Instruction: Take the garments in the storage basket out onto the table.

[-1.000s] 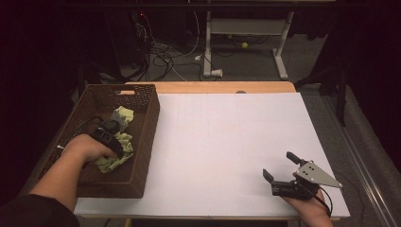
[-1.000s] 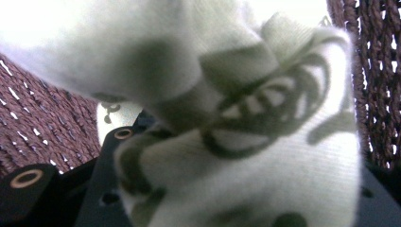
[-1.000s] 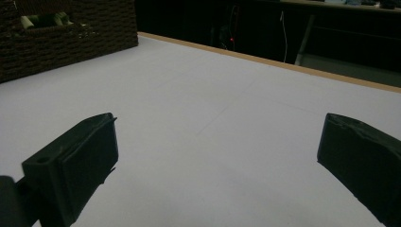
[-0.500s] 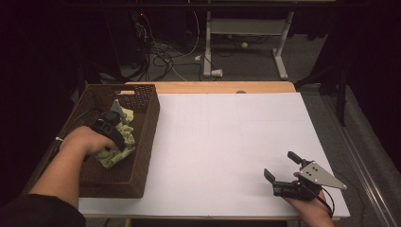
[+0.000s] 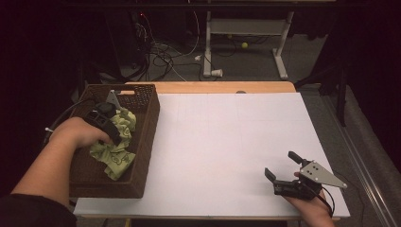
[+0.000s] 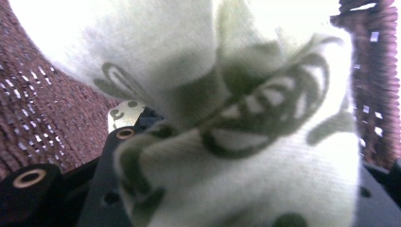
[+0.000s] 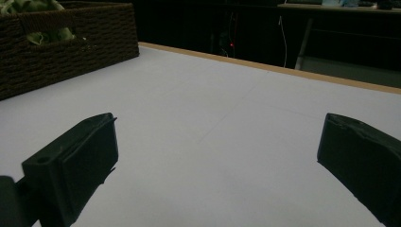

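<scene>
One brown woven basket [image 5: 142,156] stands at the left edge of the white table [image 5: 227,142], and inside it lies a crumpled pale green cloth [image 5: 116,153] with a darker green curly pattern. The cloth sits bunched toward the right-hand wall of the basket, part of it raised above the bottom and part trailing down to the woven floor. The left gripper [image 5: 106,125] is over the basket with the person's left hand [image 5: 75,135] wrapped round its body, and its jaws are closed on a fold of the cloth, holding it partway narrowed. In the left gripper view the cloth [image 6: 246,142] presses right up to the camera, blurred and bright, bunched between the black jaws, with the basket's weave [image 6: 42,109] behind it on the left and its wall on the right. A cable runs from that gripper over the basket's left rim. The right gripper [image 5: 283,172] rests near the front right corner of the table, well apart from the basket, with a grey three-cornered plate [image 5: 321,175] on top. Its jaws stand wide with nothing between them, just above the bare white surface. In the right gripper view the basket [image 7: 66,52] shows at the far left with a bit of the green cloth [image 7: 28,7] rising above its rim.
</scene>
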A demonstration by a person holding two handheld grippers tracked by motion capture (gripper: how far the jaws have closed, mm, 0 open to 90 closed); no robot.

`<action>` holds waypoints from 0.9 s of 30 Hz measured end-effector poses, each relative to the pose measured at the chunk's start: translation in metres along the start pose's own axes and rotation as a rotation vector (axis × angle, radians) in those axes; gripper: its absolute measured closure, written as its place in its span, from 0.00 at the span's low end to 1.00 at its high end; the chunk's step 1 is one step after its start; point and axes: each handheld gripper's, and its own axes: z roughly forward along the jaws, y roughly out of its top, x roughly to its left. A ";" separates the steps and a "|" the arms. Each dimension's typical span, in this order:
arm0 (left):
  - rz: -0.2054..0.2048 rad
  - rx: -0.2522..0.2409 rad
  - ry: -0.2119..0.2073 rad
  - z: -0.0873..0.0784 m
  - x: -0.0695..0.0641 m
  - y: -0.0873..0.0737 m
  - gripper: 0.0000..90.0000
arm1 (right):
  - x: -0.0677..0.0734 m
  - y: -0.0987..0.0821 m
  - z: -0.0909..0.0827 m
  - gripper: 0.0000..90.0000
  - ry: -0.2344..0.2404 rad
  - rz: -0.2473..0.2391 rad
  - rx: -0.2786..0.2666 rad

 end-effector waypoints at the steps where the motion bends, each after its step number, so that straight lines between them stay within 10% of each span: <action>1: 0.004 0.000 -0.001 -0.003 -0.001 -0.001 0.59 | 0.000 0.000 0.000 0.00 0.002 -0.008 0.002; 27: 0.101 -0.066 -0.004 -0.070 -0.027 -0.020 0.61 | -0.001 -0.001 0.000 0.00 -0.016 0.003 0.003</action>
